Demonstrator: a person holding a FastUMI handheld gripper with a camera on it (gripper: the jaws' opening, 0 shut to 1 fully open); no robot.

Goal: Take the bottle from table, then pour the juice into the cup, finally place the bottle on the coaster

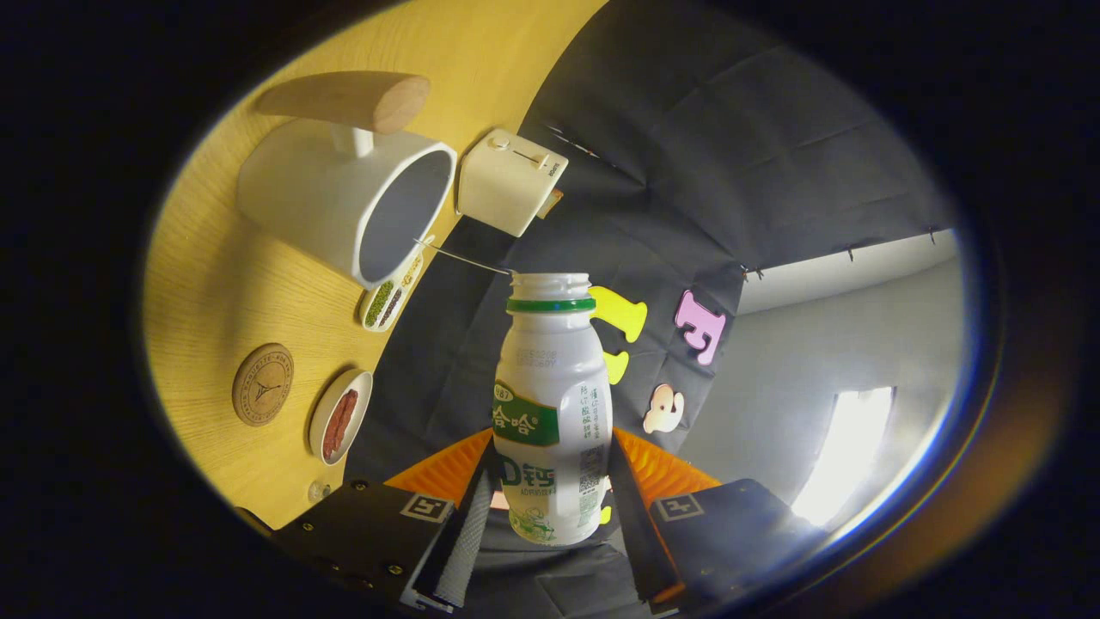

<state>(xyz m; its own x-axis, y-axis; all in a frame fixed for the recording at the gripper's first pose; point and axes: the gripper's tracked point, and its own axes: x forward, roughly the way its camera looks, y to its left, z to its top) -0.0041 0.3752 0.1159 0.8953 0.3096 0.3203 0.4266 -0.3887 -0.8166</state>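
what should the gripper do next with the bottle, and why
Probably carry the bottle closer until its open mouth sits over the cup. The gripper already clamps the tilted bottle between both fingers, but its mouth is short of the cup's opening, so pouring now would likely spill onto the table.

Window glare, fisheye warp, sharp centre

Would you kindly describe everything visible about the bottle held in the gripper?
The bottle is small, white and plastic-looking, with a green neck ring, a green-and-white printed label and an open, capless mouth. The gripper is shut on its lower body, both fingers pressing its sides. Its mouth points toward the white cup without touching it; no juice is visibly flowing.
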